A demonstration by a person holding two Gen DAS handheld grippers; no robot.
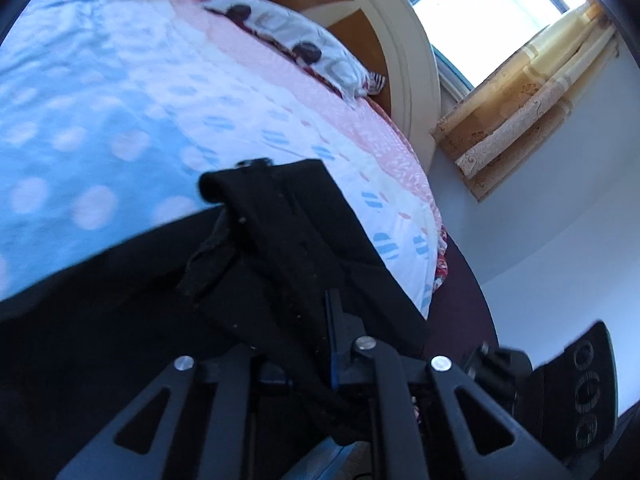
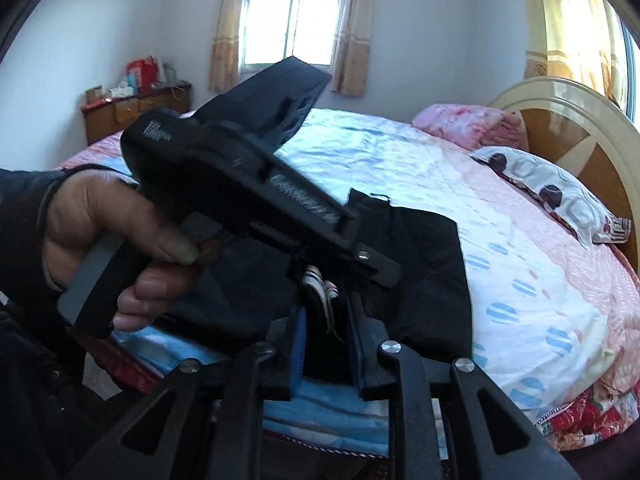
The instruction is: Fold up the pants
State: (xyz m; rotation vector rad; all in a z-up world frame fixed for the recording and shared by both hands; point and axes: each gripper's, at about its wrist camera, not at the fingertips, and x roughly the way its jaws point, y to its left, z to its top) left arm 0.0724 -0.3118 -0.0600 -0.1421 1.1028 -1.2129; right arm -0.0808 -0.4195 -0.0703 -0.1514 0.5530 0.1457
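Observation:
The black pants (image 1: 280,248) are bunched and lifted above the bed's near edge; they also show in the right wrist view (image 2: 424,280). My left gripper (image 1: 312,344) is shut on a fold of the pants, cloth draped over its fingers (image 1: 334,344). In the right wrist view the left gripper (image 2: 348,256) crosses the frame, held by a hand (image 2: 120,240). My right gripper (image 2: 326,320) is shut on the pants' waist, with a white label (image 2: 320,284) showing between the blue-padded fingers (image 2: 298,344).
The bed (image 2: 500,216) has a blue, white and pink quilt. A patterned pillow (image 2: 560,196) and pink bedding (image 2: 468,124) lie by the round headboard (image 2: 580,120). A wooden cabinet (image 2: 132,108) stands by the far wall under a window (image 2: 292,24).

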